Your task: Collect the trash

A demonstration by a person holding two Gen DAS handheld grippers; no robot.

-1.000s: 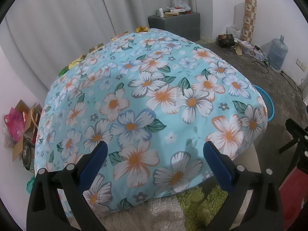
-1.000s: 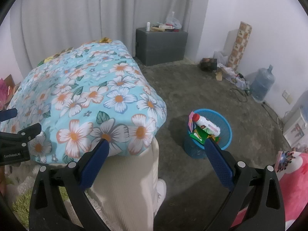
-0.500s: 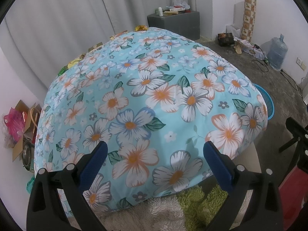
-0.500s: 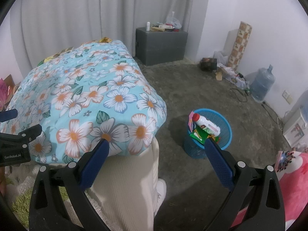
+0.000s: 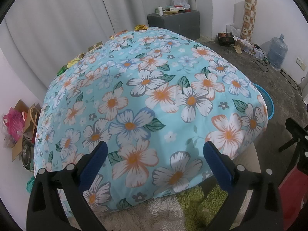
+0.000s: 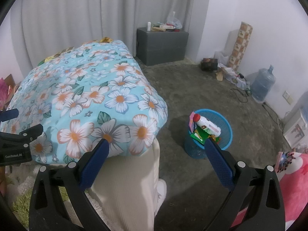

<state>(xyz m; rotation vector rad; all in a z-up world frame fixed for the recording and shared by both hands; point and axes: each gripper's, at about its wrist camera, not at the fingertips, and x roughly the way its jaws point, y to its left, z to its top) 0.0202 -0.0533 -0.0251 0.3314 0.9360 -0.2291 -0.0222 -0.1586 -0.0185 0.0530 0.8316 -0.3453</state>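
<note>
both hand-held grippers gape empty; blue basket [image 6: 227, 119] stands clear on floor.

One flowery blanket [image 5: 154, 100] is lying on the bed, and one blue basket [image 6: 225, 119] is sitting on the floor. One white bottle [image 6: 208, 125] is lying in it. One water jug [image 6: 262, 83] and one grey box [image 6: 161, 45] are standing by the walls.

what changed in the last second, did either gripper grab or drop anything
Nothing visibly changed. The left gripper and right gripper hang open and empty, neither taking nor releasing anything. The flower-print light blue bedcover lies as it did, and the blue plastic mesh wastebasket on the floor holds the same white bottle with a red cap and green wrappers.
</note>
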